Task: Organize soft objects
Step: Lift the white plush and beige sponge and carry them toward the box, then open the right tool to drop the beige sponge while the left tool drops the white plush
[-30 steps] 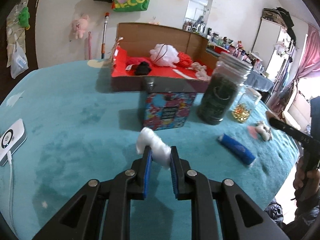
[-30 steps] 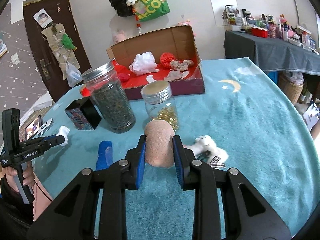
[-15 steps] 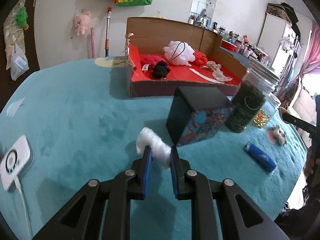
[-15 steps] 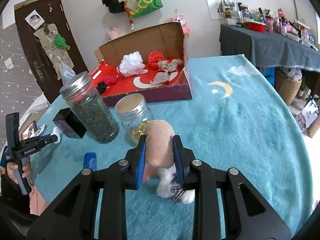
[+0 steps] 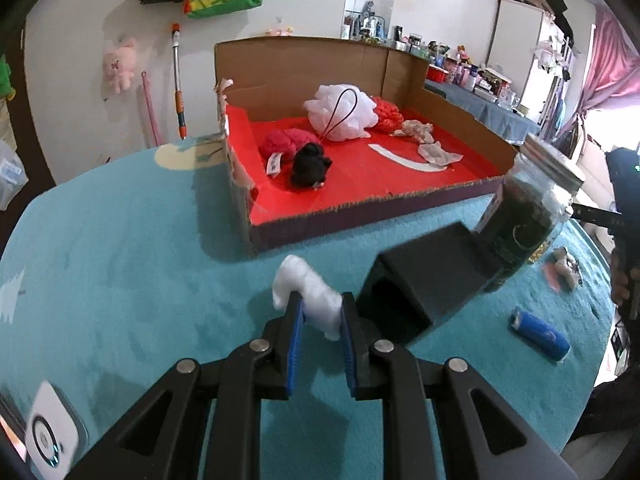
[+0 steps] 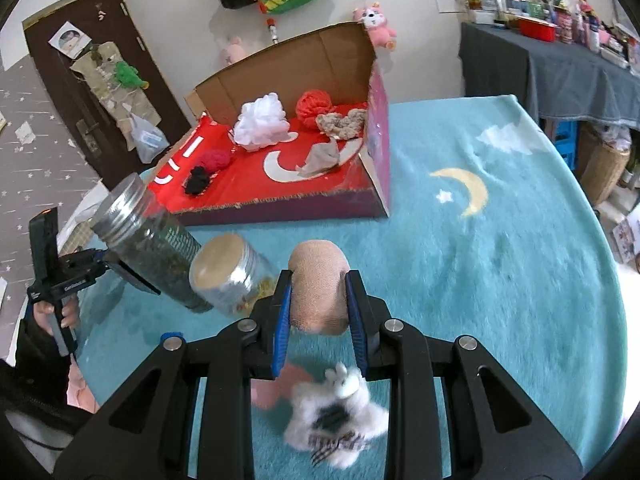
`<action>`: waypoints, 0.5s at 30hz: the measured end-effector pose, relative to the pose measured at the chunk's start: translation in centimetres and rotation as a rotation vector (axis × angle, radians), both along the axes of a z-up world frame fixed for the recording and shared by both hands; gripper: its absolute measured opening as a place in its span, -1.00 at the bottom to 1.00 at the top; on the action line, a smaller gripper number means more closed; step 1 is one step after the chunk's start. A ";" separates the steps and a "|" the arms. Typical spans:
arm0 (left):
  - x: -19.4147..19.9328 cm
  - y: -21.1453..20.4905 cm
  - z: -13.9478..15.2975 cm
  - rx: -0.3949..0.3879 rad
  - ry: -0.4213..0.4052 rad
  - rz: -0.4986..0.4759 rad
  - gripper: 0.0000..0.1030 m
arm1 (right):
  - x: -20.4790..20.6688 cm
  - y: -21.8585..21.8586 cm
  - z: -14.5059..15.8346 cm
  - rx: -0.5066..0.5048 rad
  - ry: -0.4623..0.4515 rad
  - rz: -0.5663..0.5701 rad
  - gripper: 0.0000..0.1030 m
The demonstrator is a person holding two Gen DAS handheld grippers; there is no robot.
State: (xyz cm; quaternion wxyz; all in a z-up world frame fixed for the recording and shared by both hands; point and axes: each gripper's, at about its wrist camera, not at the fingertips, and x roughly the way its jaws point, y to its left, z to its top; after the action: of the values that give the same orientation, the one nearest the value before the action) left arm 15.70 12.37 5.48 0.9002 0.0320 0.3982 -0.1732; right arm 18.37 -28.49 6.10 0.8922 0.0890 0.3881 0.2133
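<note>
A fuzzy teal blanket (image 5: 120, 240) covers the table in both wrist views; only the right view shows its printed yellow crescent moon (image 6: 468, 190) and white cloud. On it sits a shallow cardboard box (image 5: 304, 68) with a glossy red floor, holding a frilly white mesh pouf (image 5: 344, 112), a red knitted ball (image 5: 388, 114), a pink fuzzy lump (image 5: 282, 142) and a small black one (image 5: 310, 164). The left view alone shows a matte black cube-shaped box (image 5: 424, 276) beside a tall glass jar (image 5: 528, 216) of dark green contents with a metal lid, a blue plastic tube (image 5: 540, 332) lying flat, and a white device at the lower edge. The right view alone shows a shorter jar (image 6: 234, 272) with golden contents and a fluffy white plush toy (image 6: 340, 412) lying beneath the tool. The left gripper (image 5: 320, 312) has its blue pads pinching a cottony white wad (image 5: 310, 296), held above the blanket just short of the cardboard box. The right gripper (image 6: 318, 296) is clamped on a rounded tan fabric pad (image 6: 318, 284), held above the blanket near the shorter jar.
</note>
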 end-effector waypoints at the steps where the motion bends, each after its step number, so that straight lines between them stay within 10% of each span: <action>1: 0.2 0.0 0.2 0.001 -0.001 -0.007 -0.64 | 0.4 0.0 0.1 -0.003 0.000 0.011 -0.53; 15: 4.5 -1.8 4.6 0.000 -0.029 -0.111 -0.64 | 5.6 2.8 3.9 -0.082 -0.026 0.153 -0.53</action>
State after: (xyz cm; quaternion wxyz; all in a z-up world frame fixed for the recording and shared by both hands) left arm 20.16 10.55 10.04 0.8951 0.0564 0.3825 -0.2223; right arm 24.02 -25.67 10.04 0.8811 0.0195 0.3905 0.2659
